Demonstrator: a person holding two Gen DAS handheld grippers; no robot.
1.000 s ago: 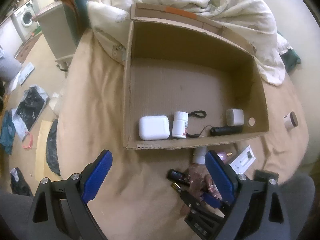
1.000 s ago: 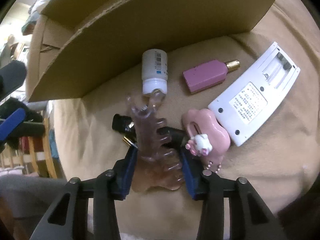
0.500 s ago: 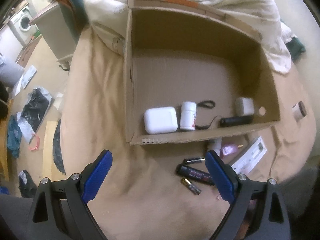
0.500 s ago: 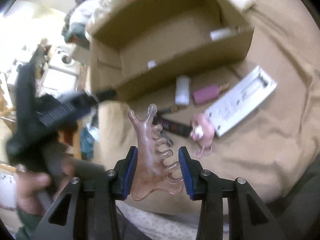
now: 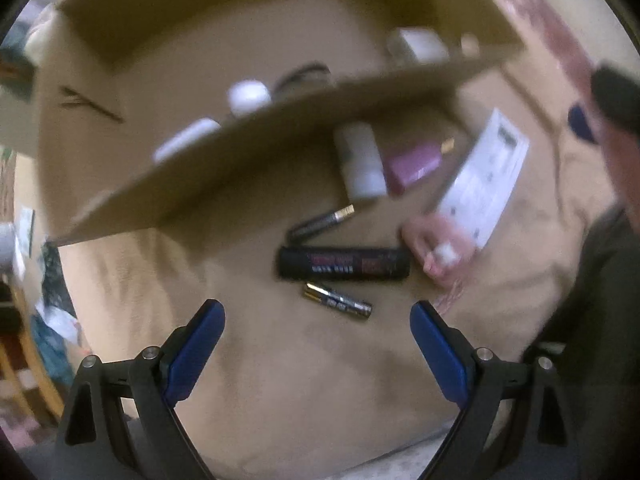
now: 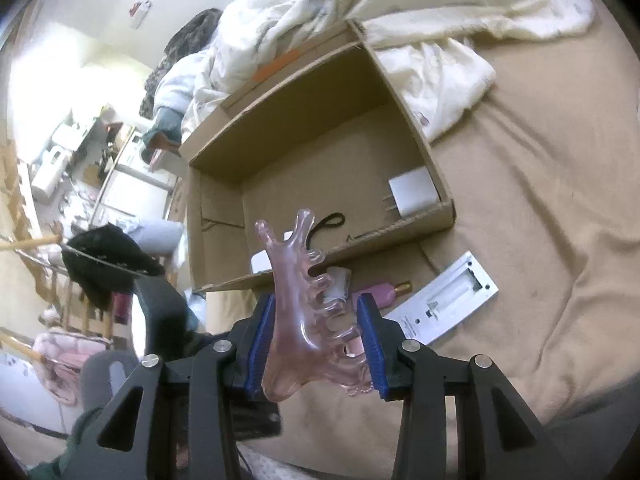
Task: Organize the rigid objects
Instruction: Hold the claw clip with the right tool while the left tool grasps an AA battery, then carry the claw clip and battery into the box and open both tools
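Note:
My right gripper (image 6: 316,330) is shut on a clear pink hair claw clip (image 6: 308,312) and holds it up in front of the open cardboard box (image 6: 436,216). The box holds a white charger (image 6: 412,196), a black cord (image 6: 328,224) and white items. My left gripper (image 5: 318,344) is open and empty, low over the bed, just short of a battery (image 5: 338,302) and a black tube (image 5: 344,264). Beyond them lie a thin dark stick (image 5: 320,222), a white bottle (image 5: 360,160), a purple bottle (image 5: 416,162), a white remote (image 5: 484,176) and a pink toy (image 5: 436,252).
A tan bedsheet (image 6: 540,200) covers the bed. A rumpled white duvet (image 6: 400,12) lies behind the box. The box's front wall (image 5: 240,168) stands close beyond the loose items. Cluttered floor and furniture (image 6: 80,160) are off the bed to the left.
My right gripper has lifted the hair clip clear of the bed and up toward the box. My left gripper has dropped down and forward, close over the battery and black tube.

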